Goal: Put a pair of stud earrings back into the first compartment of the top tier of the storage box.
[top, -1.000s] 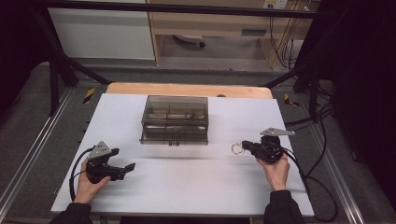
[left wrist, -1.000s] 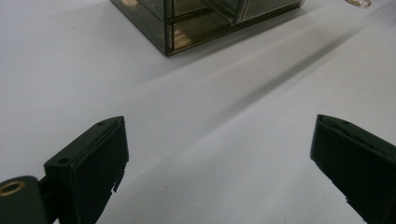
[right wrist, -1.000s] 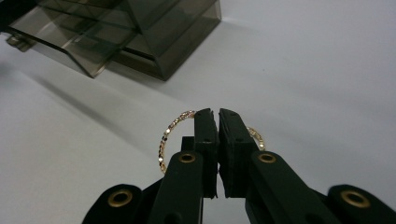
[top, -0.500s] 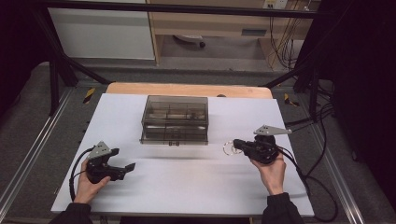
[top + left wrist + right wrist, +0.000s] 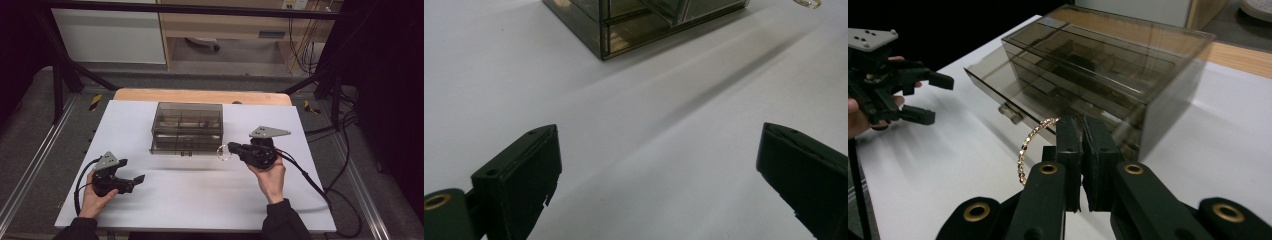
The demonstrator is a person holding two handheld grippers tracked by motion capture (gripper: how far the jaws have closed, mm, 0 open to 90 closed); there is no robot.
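Bracelet held beside the drawer box

The bracelet (image 5: 1032,146) is pinched in the closed right tongs (image 5: 1081,131) — near the drawer box (image 5: 187,127); the left tongs (image 5: 659,170) are spread wide, empty, over the tabletop (image 5: 200,195).

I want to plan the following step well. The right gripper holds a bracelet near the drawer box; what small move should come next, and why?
Probably the left gripper, open and idle on the table, should reach for the drawer knob. The right gripper is shut on the bracelet and holds it off the table just in front of the smoked drawer box, whose drawers look closed, so the bracelet has no way in.
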